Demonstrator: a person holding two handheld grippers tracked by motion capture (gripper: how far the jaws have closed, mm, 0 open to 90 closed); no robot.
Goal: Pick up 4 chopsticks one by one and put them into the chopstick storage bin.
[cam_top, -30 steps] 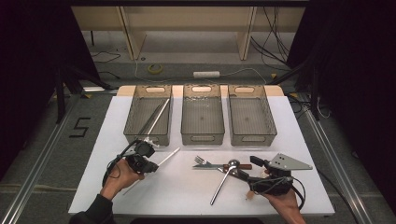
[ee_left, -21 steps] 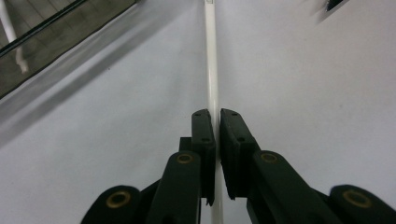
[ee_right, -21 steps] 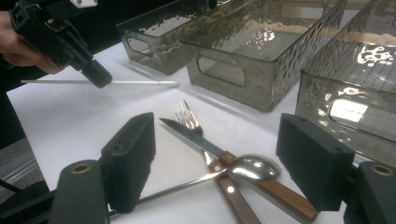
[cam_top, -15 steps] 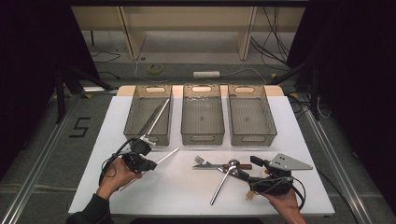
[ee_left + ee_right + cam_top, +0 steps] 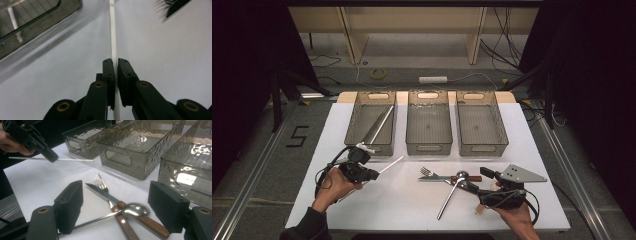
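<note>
My left gripper [image 5: 373, 175] [image 5: 116, 60] is shut on a thin white stick [image 5: 391, 165] [image 5: 113, 32], which runs between its pads just above the white table, in front of the left bin. That gripper and its stick [image 5: 72, 159] also appear far off in the right gripper view. My right gripper [image 5: 477, 181] [image 5: 115, 187] stands open at the table's front right, its jaws to either side of a crossed pile: a fork [image 5: 427, 172] [image 5: 99, 181], a wooden-handled knife [image 5: 439, 178] [image 5: 100, 191] and a long spoon [image 5: 451, 194] [image 5: 136, 209]. Nothing is between its pads.
Three clear smoky bins stand in a row at the back: the left bin [image 5: 357, 122] holds two white sticks [image 5: 380, 125], while the middle bin [image 5: 429, 147] and right bin [image 5: 482, 147] look empty. The white table [image 5: 412, 210] ends near both hands.
</note>
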